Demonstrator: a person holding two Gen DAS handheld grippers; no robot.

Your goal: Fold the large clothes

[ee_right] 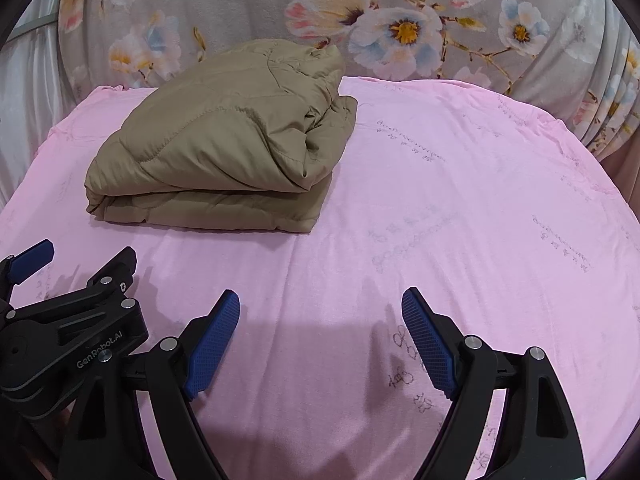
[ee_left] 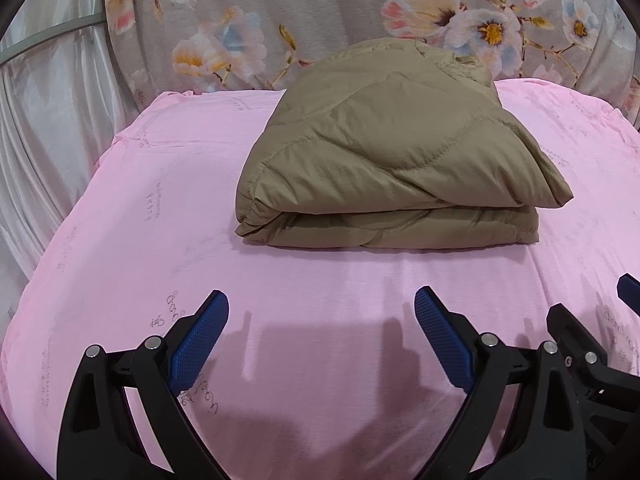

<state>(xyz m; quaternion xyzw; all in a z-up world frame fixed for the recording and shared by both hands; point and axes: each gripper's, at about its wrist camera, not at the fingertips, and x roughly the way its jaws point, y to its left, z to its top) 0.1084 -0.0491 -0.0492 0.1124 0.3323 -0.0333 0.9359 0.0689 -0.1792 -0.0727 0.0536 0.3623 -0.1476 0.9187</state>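
Observation:
A tan quilted padded garment [ee_left: 392, 152] lies folded in a thick stack on the pink sheet [ee_left: 160, 208], toward the far side. In the right wrist view it sits at the upper left [ee_right: 224, 148]. My left gripper [ee_left: 322, 312] is open and empty, held above the sheet short of the garment's near edge. My right gripper [ee_right: 320, 312] is open and empty, to the right of the left one and short of the garment. The left gripper also shows in the right wrist view [ee_right: 76, 260] at the lower left.
The pink sheet [ee_right: 460, 200] covers a bed-like surface. A grey floral fabric [ee_left: 320, 12] rises behind it. A pale curtain [ee_left: 44, 120] hangs at the left. The sheet's edges drop off at the left and the far right.

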